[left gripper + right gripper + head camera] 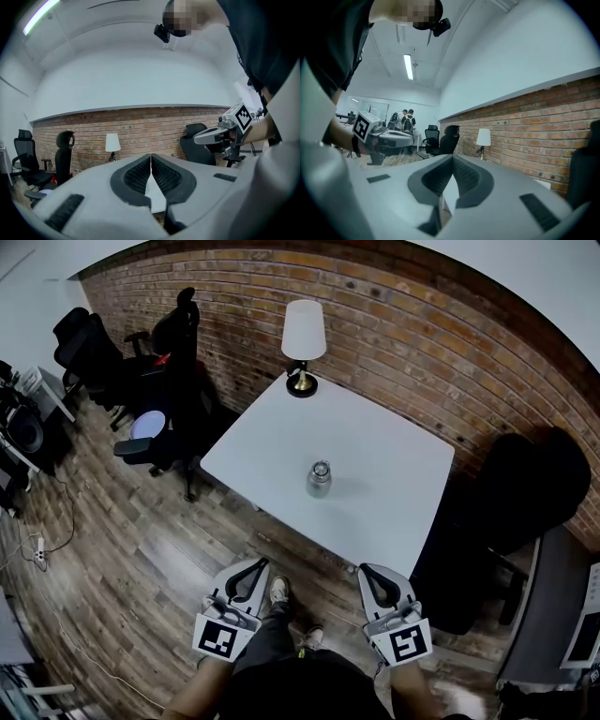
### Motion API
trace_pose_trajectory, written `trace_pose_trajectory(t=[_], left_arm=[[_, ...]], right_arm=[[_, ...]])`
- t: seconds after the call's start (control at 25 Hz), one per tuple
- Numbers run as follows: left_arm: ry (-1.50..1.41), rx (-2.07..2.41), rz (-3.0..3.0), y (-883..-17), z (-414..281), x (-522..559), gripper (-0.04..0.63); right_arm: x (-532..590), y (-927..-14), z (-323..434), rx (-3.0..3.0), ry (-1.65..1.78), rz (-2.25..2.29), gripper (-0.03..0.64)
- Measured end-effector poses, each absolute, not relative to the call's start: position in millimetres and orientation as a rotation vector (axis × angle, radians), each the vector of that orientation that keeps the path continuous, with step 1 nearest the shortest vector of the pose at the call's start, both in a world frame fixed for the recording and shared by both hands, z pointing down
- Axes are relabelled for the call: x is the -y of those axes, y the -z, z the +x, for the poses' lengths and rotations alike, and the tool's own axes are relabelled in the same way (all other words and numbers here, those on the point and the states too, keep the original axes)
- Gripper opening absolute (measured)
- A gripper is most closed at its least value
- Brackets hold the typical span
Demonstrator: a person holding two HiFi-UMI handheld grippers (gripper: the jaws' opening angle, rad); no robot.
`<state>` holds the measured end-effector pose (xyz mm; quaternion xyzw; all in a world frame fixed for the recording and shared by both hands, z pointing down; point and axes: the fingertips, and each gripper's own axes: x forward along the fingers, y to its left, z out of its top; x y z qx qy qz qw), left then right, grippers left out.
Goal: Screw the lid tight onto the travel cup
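Observation:
The travel cup (319, 480), a clear cup with a lid on top, stands upright near the middle of the white table (394, 460) in the head view. Both grippers hang low in front of the table's near edge, well short of the cup. My left gripper (260, 564) is shut with nothing in it, and my right gripper (367, 571) is shut and empty too. In the left gripper view the left gripper (150, 156) has its pads pressed together, with the right gripper (197, 138) seen off to the side. The right gripper view shows the right gripper (452, 158) closed; the cup is hidden in both gripper views.
A table lamp (303, 346) with a white shade stands at the table's far corner against the brick wall (394, 324). Black office chairs (173, 381) sit to the left, a dark chair (525, 488) to the right. The floor (141, 568) is wood.

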<state>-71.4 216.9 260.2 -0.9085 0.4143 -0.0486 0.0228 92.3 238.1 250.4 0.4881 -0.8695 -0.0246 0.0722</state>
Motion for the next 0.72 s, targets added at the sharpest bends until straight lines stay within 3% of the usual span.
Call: trace_pose_trajectory(t=[0.72], left_arm=[[0.071, -1.054, -2.969, -269.8, -81.2, -50.0, 0.026]], right_arm=[[-91.0, -244.3, 48.6, 2.459, 0.061, 1.531, 0.014]])
